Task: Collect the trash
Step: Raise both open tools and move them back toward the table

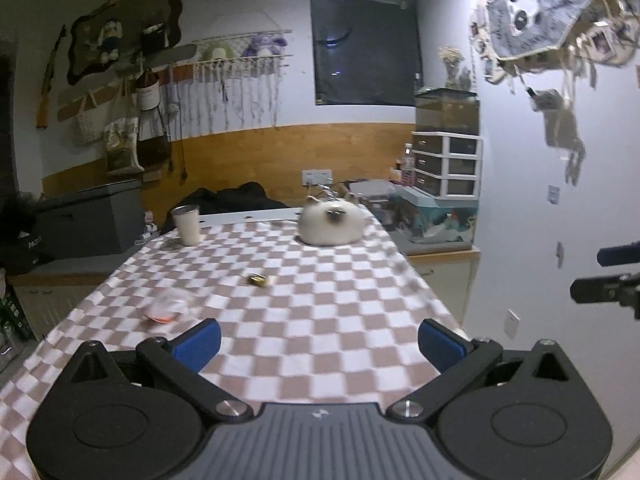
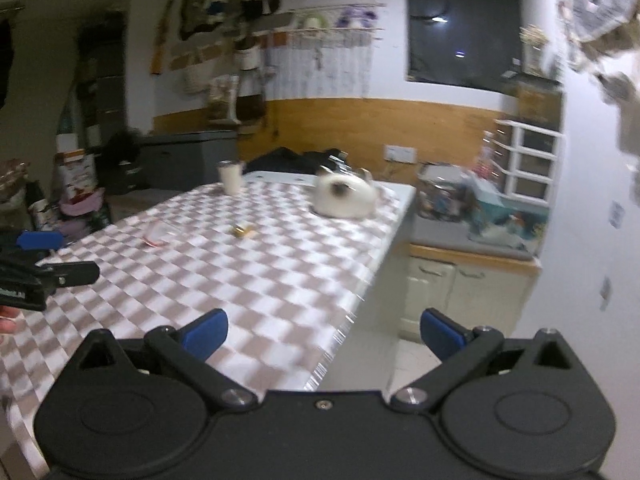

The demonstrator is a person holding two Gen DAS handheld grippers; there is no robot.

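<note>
A clear wrapper with a red-orange edge lies on the checkered tablecloth, just ahead and left of my open left gripper. A small gold scrap lies farther in, near the table's middle. The right wrist view shows the same wrapper and gold scrap. My right gripper stands open and empty over the table's right edge. The left gripper shows at the right wrist view's left side, the right gripper at the left wrist view's right side.
A white cup and a cream cat figure stand at the table's far end. A drawer unit and a cluttered counter lie to the right. A grey bin stands to the left. A fingertip shows at the edge.
</note>
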